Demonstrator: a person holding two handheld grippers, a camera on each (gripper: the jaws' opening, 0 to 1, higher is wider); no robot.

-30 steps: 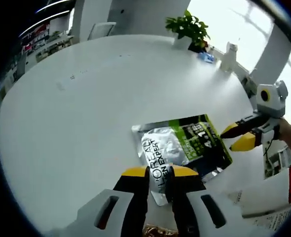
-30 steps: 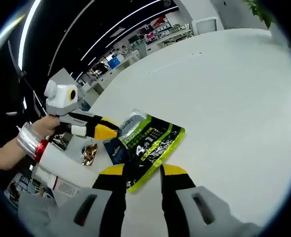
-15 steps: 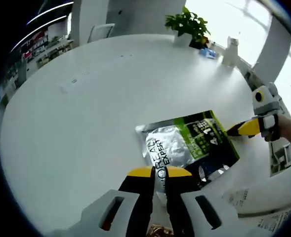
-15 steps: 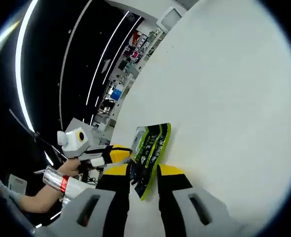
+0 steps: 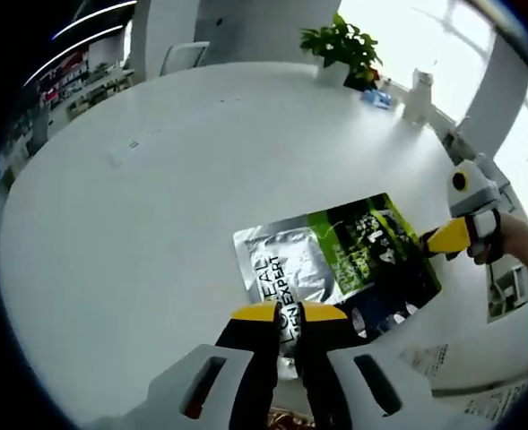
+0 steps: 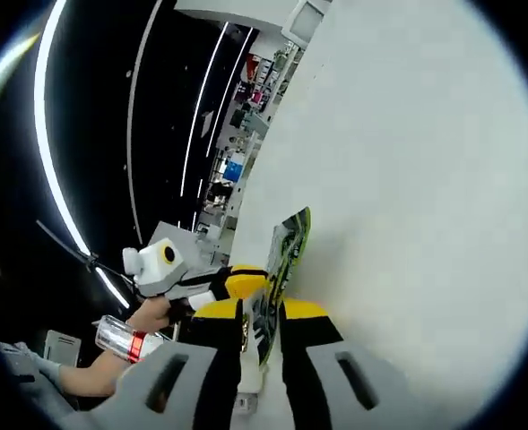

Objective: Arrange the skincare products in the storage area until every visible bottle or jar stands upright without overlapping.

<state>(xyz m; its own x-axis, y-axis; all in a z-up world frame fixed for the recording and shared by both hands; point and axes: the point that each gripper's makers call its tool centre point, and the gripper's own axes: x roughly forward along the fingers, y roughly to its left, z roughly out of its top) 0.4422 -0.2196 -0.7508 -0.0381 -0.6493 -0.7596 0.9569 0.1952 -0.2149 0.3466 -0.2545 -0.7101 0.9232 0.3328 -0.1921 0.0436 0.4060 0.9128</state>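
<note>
1. The left gripper (image 5: 279, 313) had its fingers (image 5: 254, 313) clamped on the silver end of the sachet (image 5: 335, 264), which lay ahead of them on the white counter (image 5: 138, 206). The risk I judged here: with both grippers pinching one thin foil pack from opposite ends, any pull apart could tear it or slip it out of one grip.
2. The right gripper (image 6: 260, 309) had its fingers (image 6: 304, 310) closed on the green edge of the sachet (image 6: 286, 255), seen almost edge-on between them. That suggested the pack was being tipped up; a flat sachet would likely not stand alone and could flop back once let go.
3. In the left gripper view the right gripper (image 5: 450, 236) came in from the right, touching the sachet's far end, with a person's hand (image 5: 515, 244) behind it.
4. In the right gripper view the left gripper (image 6: 246, 282) reached in from the left, held level, its tip at the sachet just beside the right fingers; the view was rolled steeply, so the right hand seemed strongly twisted.
</note>
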